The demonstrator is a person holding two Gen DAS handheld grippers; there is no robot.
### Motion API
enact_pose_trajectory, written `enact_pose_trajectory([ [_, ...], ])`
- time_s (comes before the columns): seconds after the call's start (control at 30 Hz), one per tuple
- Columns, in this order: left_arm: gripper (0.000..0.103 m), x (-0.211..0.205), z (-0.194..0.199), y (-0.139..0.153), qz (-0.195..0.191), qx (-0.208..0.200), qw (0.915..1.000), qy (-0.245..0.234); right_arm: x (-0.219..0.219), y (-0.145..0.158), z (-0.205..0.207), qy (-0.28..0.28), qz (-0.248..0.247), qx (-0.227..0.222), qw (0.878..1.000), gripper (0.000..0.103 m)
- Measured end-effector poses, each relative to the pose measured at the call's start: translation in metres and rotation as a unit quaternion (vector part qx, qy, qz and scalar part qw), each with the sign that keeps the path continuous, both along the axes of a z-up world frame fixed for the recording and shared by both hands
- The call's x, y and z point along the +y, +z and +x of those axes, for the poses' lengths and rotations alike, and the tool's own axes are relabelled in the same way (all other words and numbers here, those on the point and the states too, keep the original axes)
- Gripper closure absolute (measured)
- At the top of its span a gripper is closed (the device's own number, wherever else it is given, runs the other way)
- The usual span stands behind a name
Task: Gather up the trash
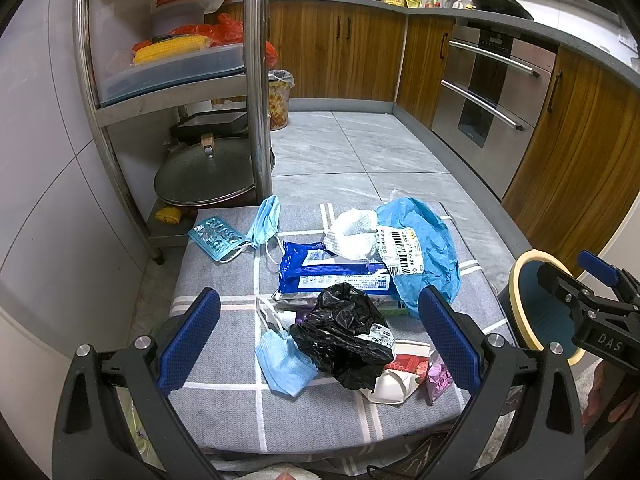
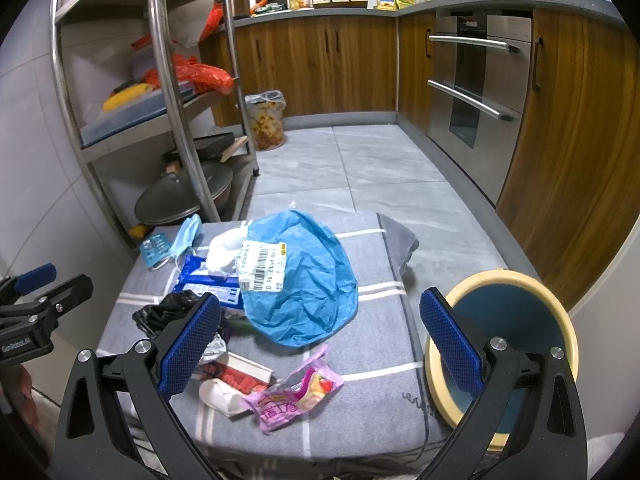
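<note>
Left tongs point(image 1: 319, 340) and right tongs point(image 2: 320, 342), both wide open and empty, above trash on the grey checked surface point(image 2: 372, 396): black bag point(image 1: 344, 336), blue mailer point(image 2: 304, 284), pink wrapper point(image 2: 294, 394).

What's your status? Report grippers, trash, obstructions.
Left gripper open over black bag. Right gripper open, empty. Trash on cloth; bin at right. Nothing in the way.

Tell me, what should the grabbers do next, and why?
Probably lower the left gripper onto the black plastic bag: its jaws are open with the bag right between them, and the small bin beside the cloth waits, nothing in it that I can see.
</note>
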State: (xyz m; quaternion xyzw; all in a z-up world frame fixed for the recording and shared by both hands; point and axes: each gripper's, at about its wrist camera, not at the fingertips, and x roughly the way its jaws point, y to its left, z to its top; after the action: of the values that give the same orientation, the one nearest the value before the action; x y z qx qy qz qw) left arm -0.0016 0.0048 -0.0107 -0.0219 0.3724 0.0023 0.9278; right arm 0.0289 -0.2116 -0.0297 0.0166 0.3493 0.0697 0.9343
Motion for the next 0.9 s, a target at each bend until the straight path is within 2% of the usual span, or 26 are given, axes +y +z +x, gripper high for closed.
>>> enact_pose_trajectory([
  [0.47, 0.005, -0.0001, 0.0004, 0.0005, 0.001, -0.001, 1.0000, 0.000, 0.0008, 0.0009, -0.0009, -0.002, -0.001, -0.003, 1.000, 0.004],
  [0.57, 0.005, -0.0028, -0.0046, -0.0071, 0.002, -0.006, 1.0000, -0.003, -0.0019, 0.0024, -0.0002, -0.007, -0.006, -0.009, 1.000, 0.004],
  [0.9, 0.005, -0.0051, -0.0018, 0.0001, 0.003, -0.004, 1.0000, -0.005, -0.0024, 0.0077, 0.0006, -0.009, -0.008, -0.009, 1.000, 0.004],
])
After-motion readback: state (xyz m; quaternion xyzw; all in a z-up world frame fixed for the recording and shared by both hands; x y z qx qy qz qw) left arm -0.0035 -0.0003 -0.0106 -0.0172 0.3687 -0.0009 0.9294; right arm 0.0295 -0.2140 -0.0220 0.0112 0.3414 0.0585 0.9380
